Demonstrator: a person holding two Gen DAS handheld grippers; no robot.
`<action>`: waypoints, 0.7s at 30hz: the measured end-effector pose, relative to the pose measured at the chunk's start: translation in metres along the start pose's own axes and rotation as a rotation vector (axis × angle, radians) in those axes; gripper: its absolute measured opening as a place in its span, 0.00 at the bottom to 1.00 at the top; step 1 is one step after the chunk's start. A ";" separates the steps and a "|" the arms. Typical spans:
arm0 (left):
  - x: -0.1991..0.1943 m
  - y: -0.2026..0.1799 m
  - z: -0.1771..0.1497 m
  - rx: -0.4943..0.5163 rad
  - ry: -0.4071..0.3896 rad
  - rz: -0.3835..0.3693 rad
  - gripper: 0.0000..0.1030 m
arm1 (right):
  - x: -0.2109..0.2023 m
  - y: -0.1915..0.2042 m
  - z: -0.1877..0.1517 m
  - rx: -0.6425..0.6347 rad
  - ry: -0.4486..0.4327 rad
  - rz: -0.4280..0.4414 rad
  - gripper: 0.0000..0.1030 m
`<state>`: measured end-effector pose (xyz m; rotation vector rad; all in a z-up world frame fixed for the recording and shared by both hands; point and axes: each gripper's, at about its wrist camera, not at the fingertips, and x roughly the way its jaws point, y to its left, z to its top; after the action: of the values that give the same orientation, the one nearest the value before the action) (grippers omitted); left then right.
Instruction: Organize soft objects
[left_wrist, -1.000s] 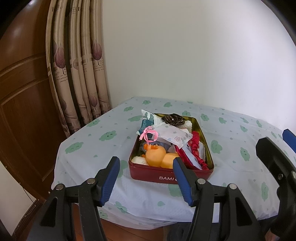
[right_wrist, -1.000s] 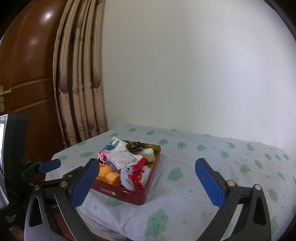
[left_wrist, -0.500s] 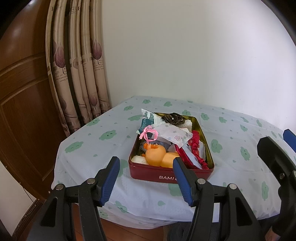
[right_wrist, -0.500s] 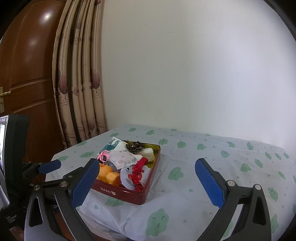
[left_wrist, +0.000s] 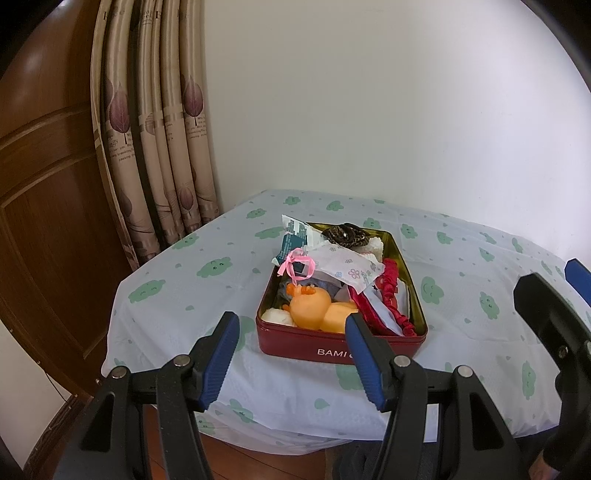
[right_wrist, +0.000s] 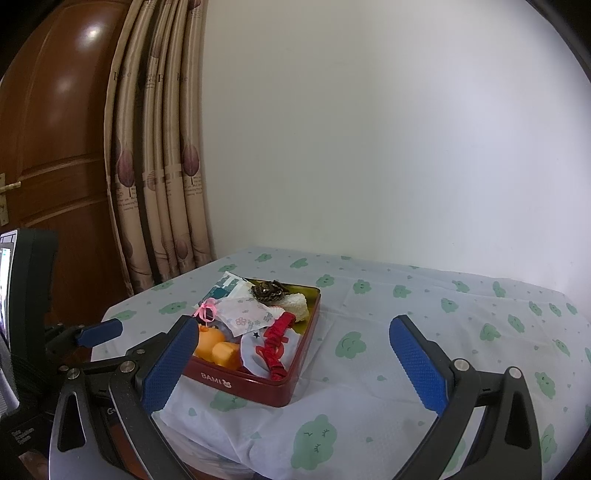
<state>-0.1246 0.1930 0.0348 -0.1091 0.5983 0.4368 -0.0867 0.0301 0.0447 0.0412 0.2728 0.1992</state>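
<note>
A red tin (left_wrist: 295, 341) (right_wrist: 288, 384) stands on the table, full of soft things: an orange plush duck (left_wrist: 310, 304) (right_wrist: 210, 341), a red scrunchie (left_wrist: 391, 295) (right_wrist: 275, 341), a floral white pouch (left_wrist: 345, 267) (right_wrist: 245, 314), a pink ribbon (left_wrist: 295, 264), a dark braided hair tie (left_wrist: 345, 234) (right_wrist: 266, 290). My left gripper (left_wrist: 291, 356) is open and empty, just short of the tin's near wall. My right gripper (right_wrist: 293, 365) is open and empty, to the right of the tin and in front of it.
The table wears a white cloth with green cloud faces (left_wrist: 480, 280) (right_wrist: 461, 332). Beige curtains (left_wrist: 155, 147) and a brown wooden door (right_wrist: 55, 147) stand at the left. A white wall is behind. The table's near edge drops off close below the tin.
</note>
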 end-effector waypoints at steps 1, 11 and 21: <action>0.000 0.000 0.000 0.000 0.000 0.000 0.59 | 0.000 0.000 0.000 0.000 0.000 0.001 1.00; 0.000 0.000 0.000 0.000 0.000 -0.001 0.59 | 0.000 0.001 0.000 0.003 0.000 -0.002 1.00; 0.002 0.000 0.000 0.000 0.003 -0.006 0.59 | 0.001 0.002 -0.001 0.007 0.004 -0.004 1.00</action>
<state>-0.1235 0.1934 0.0336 -0.1114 0.6011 0.4312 -0.0866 0.0318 0.0437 0.0473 0.2780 0.1942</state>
